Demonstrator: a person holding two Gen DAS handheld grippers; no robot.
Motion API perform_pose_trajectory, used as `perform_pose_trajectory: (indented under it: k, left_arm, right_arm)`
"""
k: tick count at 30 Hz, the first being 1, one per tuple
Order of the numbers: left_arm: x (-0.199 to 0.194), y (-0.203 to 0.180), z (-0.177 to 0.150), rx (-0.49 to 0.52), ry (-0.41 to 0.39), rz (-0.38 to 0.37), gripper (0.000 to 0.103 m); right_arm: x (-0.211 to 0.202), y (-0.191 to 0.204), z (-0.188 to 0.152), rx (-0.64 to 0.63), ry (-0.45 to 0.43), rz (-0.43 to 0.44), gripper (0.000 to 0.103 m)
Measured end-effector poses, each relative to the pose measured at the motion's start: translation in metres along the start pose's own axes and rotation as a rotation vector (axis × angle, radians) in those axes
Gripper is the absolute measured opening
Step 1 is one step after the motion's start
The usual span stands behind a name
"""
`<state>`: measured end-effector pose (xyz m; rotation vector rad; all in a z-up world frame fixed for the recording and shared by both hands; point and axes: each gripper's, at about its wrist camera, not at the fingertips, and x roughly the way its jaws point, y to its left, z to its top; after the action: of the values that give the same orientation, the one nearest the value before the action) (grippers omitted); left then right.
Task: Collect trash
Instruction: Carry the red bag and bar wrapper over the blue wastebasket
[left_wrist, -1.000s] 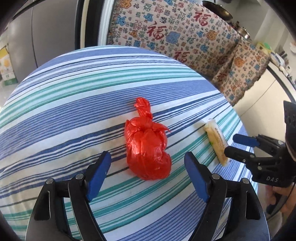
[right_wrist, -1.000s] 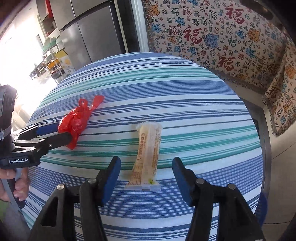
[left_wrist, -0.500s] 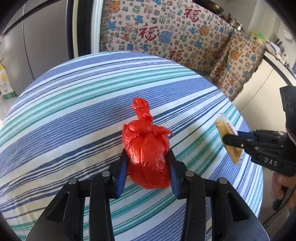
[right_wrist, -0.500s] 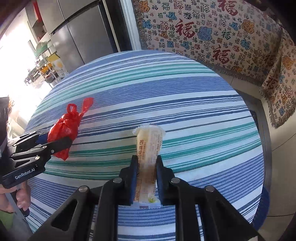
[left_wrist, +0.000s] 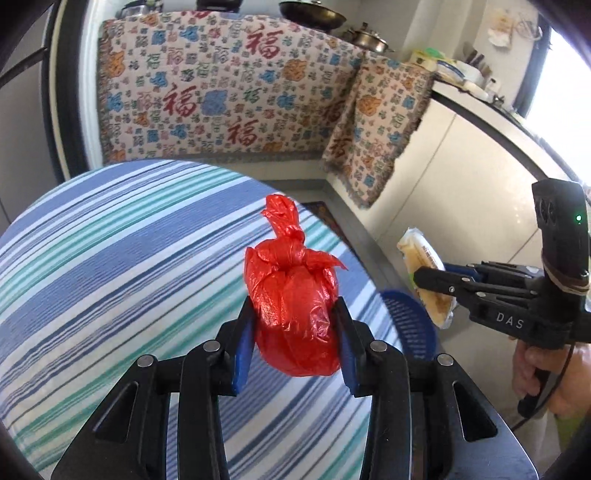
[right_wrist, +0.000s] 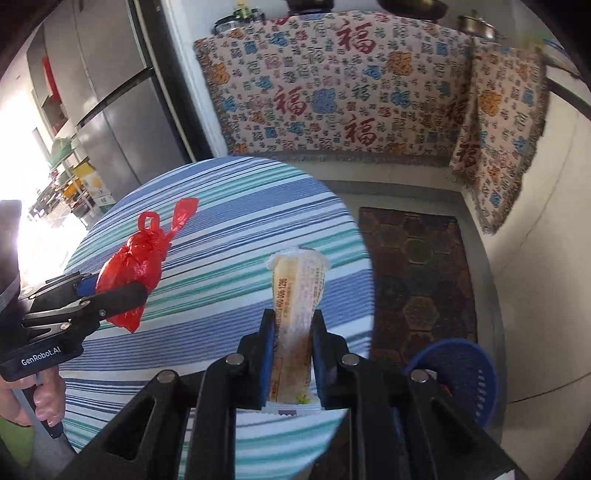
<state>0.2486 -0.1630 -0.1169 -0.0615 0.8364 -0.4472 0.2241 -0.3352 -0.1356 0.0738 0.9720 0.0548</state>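
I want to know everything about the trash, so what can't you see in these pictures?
- What's inside the red bag: both views, its tied plastic hides it.
- Inside the blue basket: both views, gripper bodies cover most of it.
- The wrapper's small print: right wrist view, too small; the right gripper covers its lower part.
- The person: only hands show, cut off by the edges.

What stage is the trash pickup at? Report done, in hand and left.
Done: both pieces are picked up, and no other trash shows on the striped table. In hand: the left tool is shut on the red bag; the right tool is shut on the yellow wrapper. Left: dropping both, probably into the blue basket on the floor beside the table.
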Motion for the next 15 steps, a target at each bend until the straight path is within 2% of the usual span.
perform_pose_trajectory:
  k: [7, 11, 15]
  left_arm:
    - [0.045, -0.108, 0.008, 0.086, 0.048, -0.125, 0.040]
    - [0.084, -0.158, 0.001, 0.120, 0.100, -0.161, 0.040]
    - [0.124, -0.186, -0.009, 0.122, 0.150, -0.195, 0.040]
  right_arm:
    - [-0.023, -0.110, -0.032, 0.167, -0.009, -0.150, 0.018]
    - [-0.014, -0.154, -0.052, 0.247, 0.017, -0.179, 0.018]
    - [0.005, -0.191, -0.067, 0.310, 0.039, -0.174, 0.018]
